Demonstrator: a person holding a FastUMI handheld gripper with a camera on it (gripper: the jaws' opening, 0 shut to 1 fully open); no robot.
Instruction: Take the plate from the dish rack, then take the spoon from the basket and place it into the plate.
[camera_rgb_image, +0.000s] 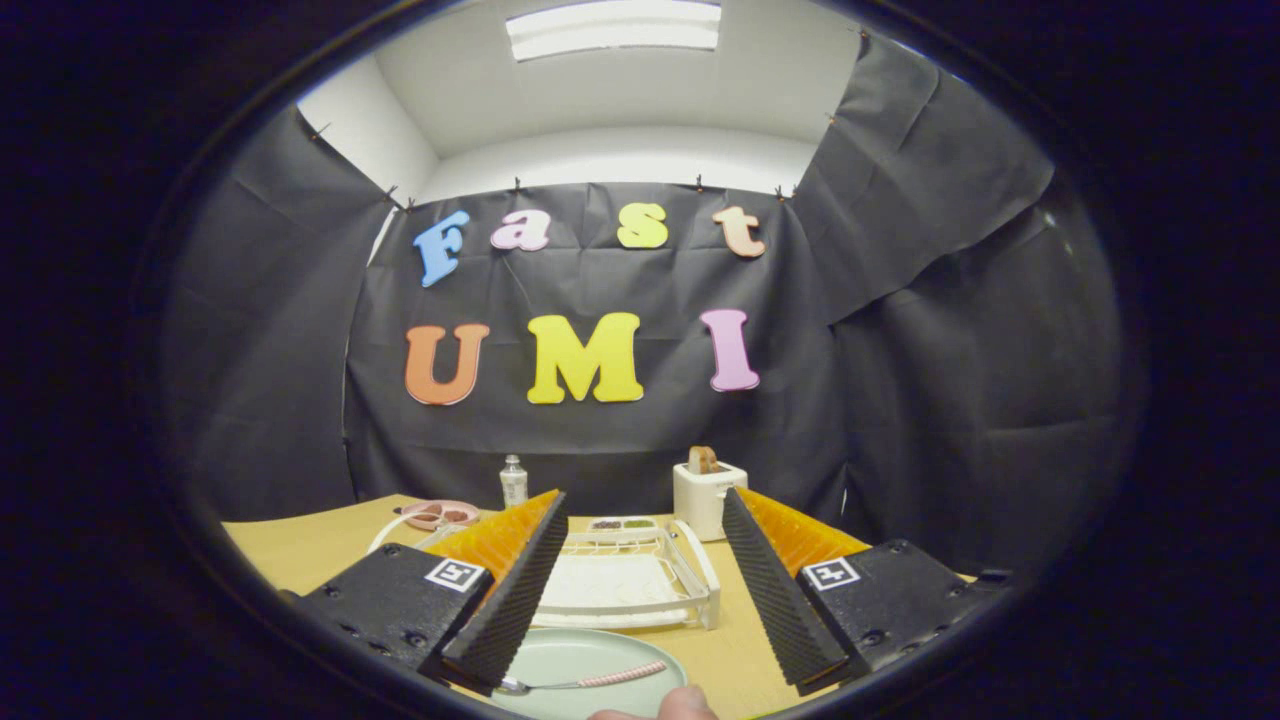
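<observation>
A long ceiling light panel (613, 27) overhead is the main source, blown out to near white with no detail inside it. The white ceiling and upper walls glow evenly; the black cloth walls soak up light and show only soft creases. The wooden table (300, 550) is moderately lit, with a faint shadow beside the dish rack (640, 580). Fisheye distortion is strong: straight edges bow outward, and things far left and right are squeezed and darker. The centre is fairly sharp (the toaster (708, 497) reads cleanly), while the fingers (520, 590) and the plate (590, 665) nearest the lens look slightly soft.
</observation>
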